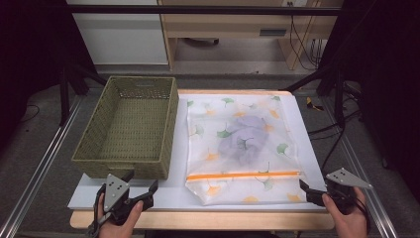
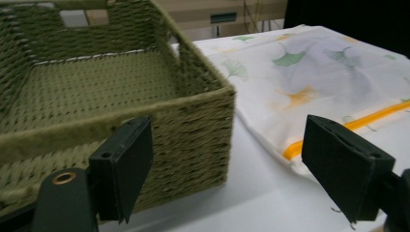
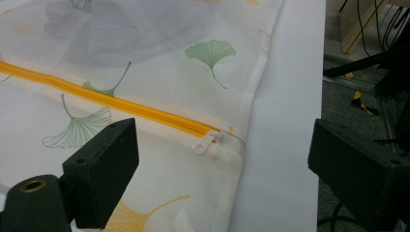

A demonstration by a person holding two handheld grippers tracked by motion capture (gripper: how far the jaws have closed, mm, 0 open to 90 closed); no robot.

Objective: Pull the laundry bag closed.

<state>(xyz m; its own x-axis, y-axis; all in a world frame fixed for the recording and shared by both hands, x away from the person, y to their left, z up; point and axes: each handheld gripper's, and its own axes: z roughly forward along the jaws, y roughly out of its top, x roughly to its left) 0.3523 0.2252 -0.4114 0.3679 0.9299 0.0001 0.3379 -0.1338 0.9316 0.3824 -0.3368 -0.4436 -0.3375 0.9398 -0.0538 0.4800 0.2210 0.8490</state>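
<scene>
A white mesh bag (image 1: 242, 144) printed with green and orange ginkgo leaves lies flat on the white board (image 1: 304, 129). A grey garment (image 1: 245, 141) shows through it. An orange zipper (image 1: 242, 175) runs across its near end, and the white pull (image 3: 207, 141) sits at the zipper's right end. My right gripper (image 1: 317, 191) is open at the bag's near right corner, and the pull lies ahead between its jaws (image 3: 225, 140), untouched. My left gripper (image 1: 142, 181) is open and empty at the near corner of the green woven basket (image 1: 129, 126), facing the basket's corner (image 2: 193, 125).
The basket is empty and stands left of the bag, touching its edge. The board's right edge (image 3: 300, 96) drops to a metal frame rail and cables. A wooden desk and a white cabinet stand beyond the table.
</scene>
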